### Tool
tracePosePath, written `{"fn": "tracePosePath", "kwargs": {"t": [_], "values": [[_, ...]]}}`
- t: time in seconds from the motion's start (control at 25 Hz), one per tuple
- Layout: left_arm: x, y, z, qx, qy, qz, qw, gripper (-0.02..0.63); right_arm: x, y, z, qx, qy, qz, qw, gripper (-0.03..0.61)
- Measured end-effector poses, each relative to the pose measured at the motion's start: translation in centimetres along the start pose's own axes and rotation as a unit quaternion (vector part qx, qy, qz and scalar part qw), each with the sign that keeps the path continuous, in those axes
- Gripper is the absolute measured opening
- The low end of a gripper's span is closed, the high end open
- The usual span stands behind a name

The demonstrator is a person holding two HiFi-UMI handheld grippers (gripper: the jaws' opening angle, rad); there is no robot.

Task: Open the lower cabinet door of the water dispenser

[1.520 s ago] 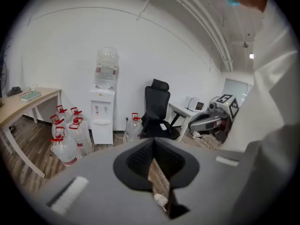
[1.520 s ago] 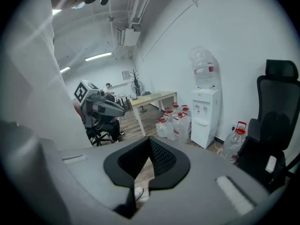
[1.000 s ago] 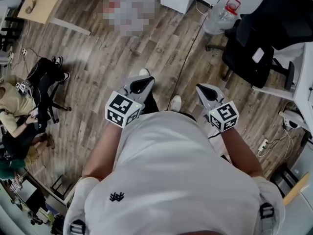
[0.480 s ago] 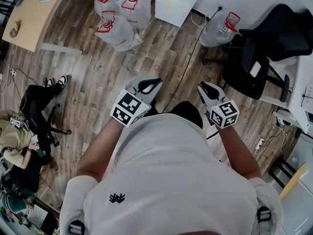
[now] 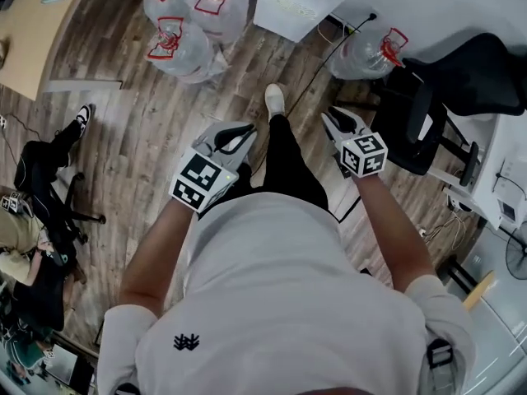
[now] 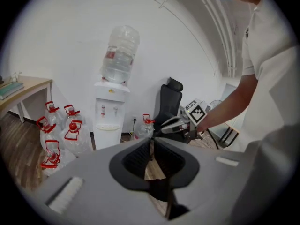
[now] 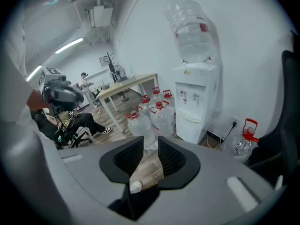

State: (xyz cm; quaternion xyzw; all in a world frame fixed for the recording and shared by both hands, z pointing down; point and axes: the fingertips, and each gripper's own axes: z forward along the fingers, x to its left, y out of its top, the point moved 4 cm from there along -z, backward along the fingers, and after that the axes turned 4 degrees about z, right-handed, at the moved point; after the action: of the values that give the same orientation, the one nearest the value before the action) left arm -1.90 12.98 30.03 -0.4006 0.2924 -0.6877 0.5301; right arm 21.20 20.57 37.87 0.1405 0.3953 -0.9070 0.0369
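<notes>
Nearby, clear jugs [image 5: 183,49] beside white dispenser [image 5: 295,5]

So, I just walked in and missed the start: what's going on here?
A person with a gripper in each hand stands short of the water dispenser, touching nothing. Its lower door looks closed. The left gripper is shut and empty. The right gripper has just been opening its jaws, with nothing between them. Spare bottles sit on the floor beside the dispenser.
</notes>
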Motion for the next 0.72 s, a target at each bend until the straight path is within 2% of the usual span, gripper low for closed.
{"fn": "tracePosePath", "kwargs": {"t": [0.2,0.36,0.52,0.72], "values": [[4.1,0.2,2.7,0.010,0.037,-0.052,0.9979,0.055,-8.3,0.6,10.0,0.064,-0.002,-0.004,0.998,0.086],[8.1,0.3,5.7,0.008,0.055,-0.083,0.9950,0.055,-15.2,1.0,18.4,0.105,-0.027,-0.018,0.994,0.088],[11.5,-0.3,10.7,0.006,0.052,-0.088,0.9948,0.055,-22.0,0.7,26.3,0.124,-0.044,-0.027,0.991,0.123],[14.7,-1.4,16.1,0.019,0.037,-0.071,0.9966,0.055,-28.5,0.2,34.5,0.125,-0.065,-0.014,0.990,0.158]]}}
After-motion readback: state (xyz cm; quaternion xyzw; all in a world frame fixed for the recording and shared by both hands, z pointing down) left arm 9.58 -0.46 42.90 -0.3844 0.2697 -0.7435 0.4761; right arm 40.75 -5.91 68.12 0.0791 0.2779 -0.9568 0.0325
